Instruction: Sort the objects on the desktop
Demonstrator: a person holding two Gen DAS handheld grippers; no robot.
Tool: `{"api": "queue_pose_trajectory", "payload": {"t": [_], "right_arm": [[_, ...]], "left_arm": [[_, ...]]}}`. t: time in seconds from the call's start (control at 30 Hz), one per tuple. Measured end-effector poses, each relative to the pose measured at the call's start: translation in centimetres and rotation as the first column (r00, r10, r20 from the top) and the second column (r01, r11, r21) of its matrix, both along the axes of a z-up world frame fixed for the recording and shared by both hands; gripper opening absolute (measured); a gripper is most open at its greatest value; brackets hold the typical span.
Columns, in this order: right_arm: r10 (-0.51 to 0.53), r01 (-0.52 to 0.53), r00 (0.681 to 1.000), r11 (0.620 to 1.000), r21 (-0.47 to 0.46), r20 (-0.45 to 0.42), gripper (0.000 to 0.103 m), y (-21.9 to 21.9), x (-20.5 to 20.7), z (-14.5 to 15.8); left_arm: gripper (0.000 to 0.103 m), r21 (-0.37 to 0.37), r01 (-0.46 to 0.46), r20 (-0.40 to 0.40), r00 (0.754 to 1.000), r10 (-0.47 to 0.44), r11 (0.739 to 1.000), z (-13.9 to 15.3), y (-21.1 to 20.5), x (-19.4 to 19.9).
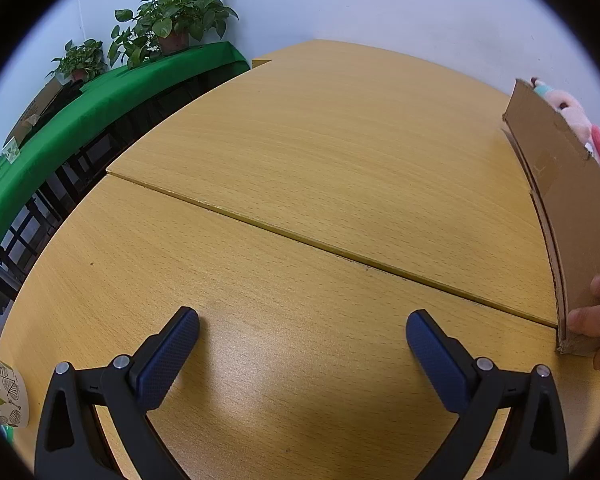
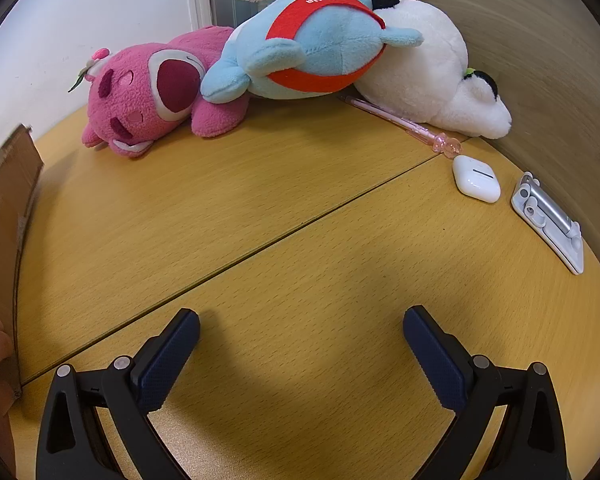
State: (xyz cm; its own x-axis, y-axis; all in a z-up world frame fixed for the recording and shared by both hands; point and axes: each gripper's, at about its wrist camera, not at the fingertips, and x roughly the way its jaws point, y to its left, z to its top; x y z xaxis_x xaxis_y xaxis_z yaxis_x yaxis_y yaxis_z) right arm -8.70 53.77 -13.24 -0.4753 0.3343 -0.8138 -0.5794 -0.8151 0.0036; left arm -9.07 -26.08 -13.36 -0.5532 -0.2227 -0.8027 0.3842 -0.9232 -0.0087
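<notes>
In the right wrist view a pink plush bear [image 2: 148,100], a blue plush with a red band [image 2: 312,44] and a white plush [image 2: 428,68] lie at the table's far side. A pink pen [image 2: 404,124], a white earbud case [image 2: 476,178] and a folded silver phone stand [image 2: 548,222] lie at the right. My right gripper [image 2: 300,344] is open and empty over bare table. My left gripper [image 1: 302,344] is open and empty over the wooden table [image 1: 300,160]. A cardboard box [image 1: 560,216] stands at the right, held by a bare hand [image 1: 598,320]; it also shows in the right wrist view [image 2: 4,232].
A green-covered shelf [image 1: 80,120] with potted plants [image 1: 176,20] runs along the left beyond the table edge. A leaf-patterned paper cup [image 1: 4,396] stands at the near left. A seam [image 1: 300,240] crosses the table. A wall panel [image 2: 560,80] bounds the right side.
</notes>
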Motion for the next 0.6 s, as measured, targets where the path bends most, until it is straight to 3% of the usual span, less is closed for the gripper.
{"api": "queue_pose_trajectory", "payload": {"t": [0.6], "right_arm": [[0.000,0.000,1.000,1.000,0.000,0.000,0.103,-0.07,-0.01,-0.03]], "left_arm": [[0.103,0.001,-0.002,0.000,1.000,0.002,1.000,-0.06,0.05,-0.05]]}}
